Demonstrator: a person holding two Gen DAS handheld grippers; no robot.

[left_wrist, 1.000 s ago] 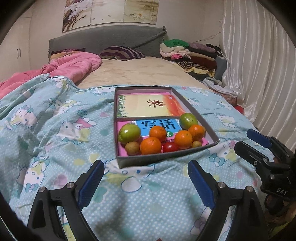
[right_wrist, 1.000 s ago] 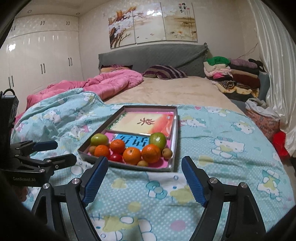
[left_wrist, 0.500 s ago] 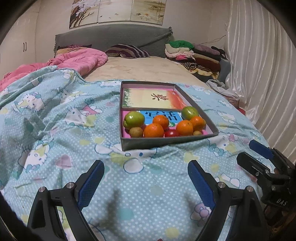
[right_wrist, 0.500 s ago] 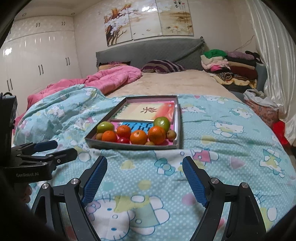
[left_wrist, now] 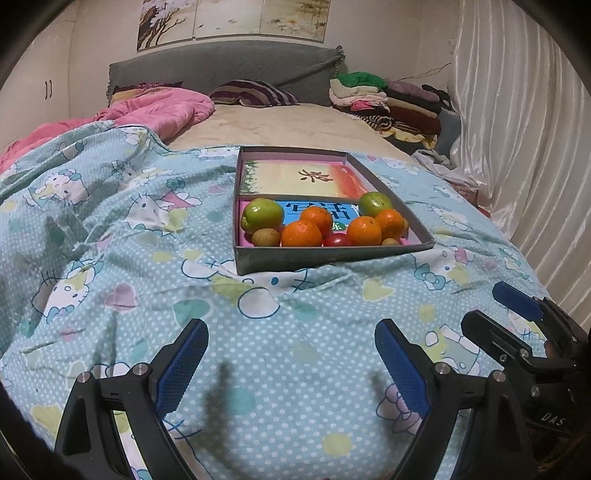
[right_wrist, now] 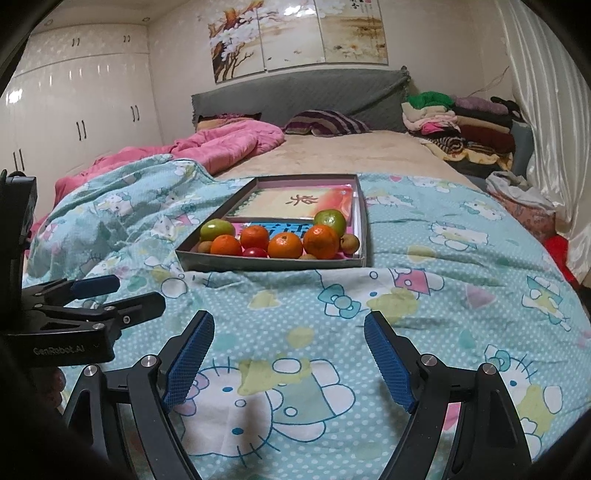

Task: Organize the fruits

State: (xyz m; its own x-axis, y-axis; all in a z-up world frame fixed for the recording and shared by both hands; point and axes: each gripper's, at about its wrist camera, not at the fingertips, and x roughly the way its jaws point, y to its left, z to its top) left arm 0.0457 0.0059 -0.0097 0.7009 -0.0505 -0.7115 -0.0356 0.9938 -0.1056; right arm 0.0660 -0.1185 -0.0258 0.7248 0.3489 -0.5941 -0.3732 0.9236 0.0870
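Two hand-held grippers hover over a bed (right_wrist: 443, 295) spread with a pale blue cartoon-cat quilt (left_wrist: 110, 258). From the left of the room: white wardrobe doors (right_wrist: 81, 110), a bunched pink duvet (right_wrist: 221, 144), a grey headboard (right_wrist: 295, 96) under a three-panel floral painting (right_wrist: 299, 33), a striped pillow (right_wrist: 325, 123), a pile of folded clothes (right_wrist: 458, 125), and white curtains (left_wrist: 517, 147) along the right side.

The left gripper (left_wrist: 291, 362) has its blue-padded fingers (left_wrist: 183, 365) spread wide with only quilt between them. The right gripper (right_wrist: 288, 354) is likewise splayed and empty; it also shows at the right edge of the left wrist view, just beside the left one.

A shallow grey cardboard box (left_wrist: 332, 254) lies on the quilt ahead of both pairs of fingers, well apart from them and untouched. It has two compartments: the far one holds a printed card (left_wrist: 295, 177), and all the fruit sits in the near one, over a blue printed card.

Counted in the near compartment: four oranges (left_wrist: 301, 233), two green fruits (left_wrist: 262, 214), one at each end of the row, one small red fruit (left_wrist: 337, 240) at the front wall, and three small brownish fruits (left_wrist: 266, 237), one at the left, two toward the right.
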